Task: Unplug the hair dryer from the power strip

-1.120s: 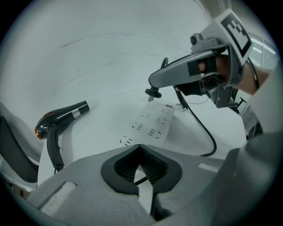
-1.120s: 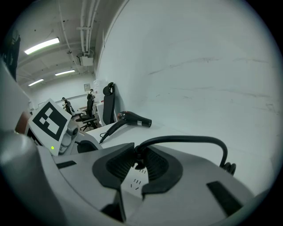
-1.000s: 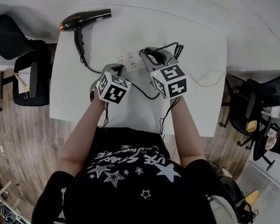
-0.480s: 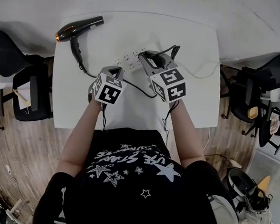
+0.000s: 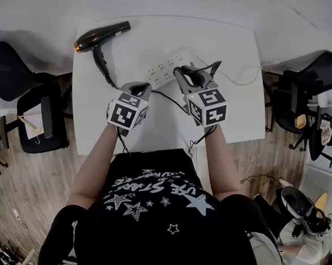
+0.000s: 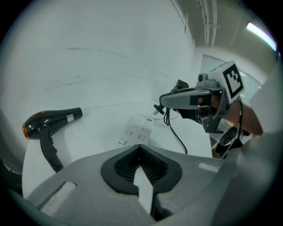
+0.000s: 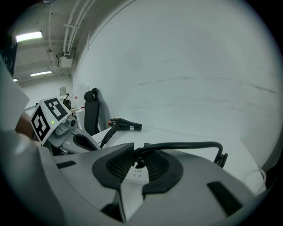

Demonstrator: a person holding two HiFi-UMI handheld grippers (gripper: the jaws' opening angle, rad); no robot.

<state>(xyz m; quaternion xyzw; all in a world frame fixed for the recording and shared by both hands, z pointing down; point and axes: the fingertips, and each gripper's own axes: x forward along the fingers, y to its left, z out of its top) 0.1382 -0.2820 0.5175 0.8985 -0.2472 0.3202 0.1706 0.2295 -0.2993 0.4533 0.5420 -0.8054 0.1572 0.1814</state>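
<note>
Hair dryer plug (image 6: pixel 158 108), prongs bare, sits pinched in the right gripper (image 5: pixel 187 74), whose jaws are opening, just above the power strip (image 5: pixel 169 67). Left gripper (image 5: pixel 139 88), just left of it, has its jaws together on nothing. Bare table (image 5: pixel 230 111) lies open to the right; the hair dryer (image 5: pixel 102 35) rests at the far left corner, its rear at the edge.
</note>
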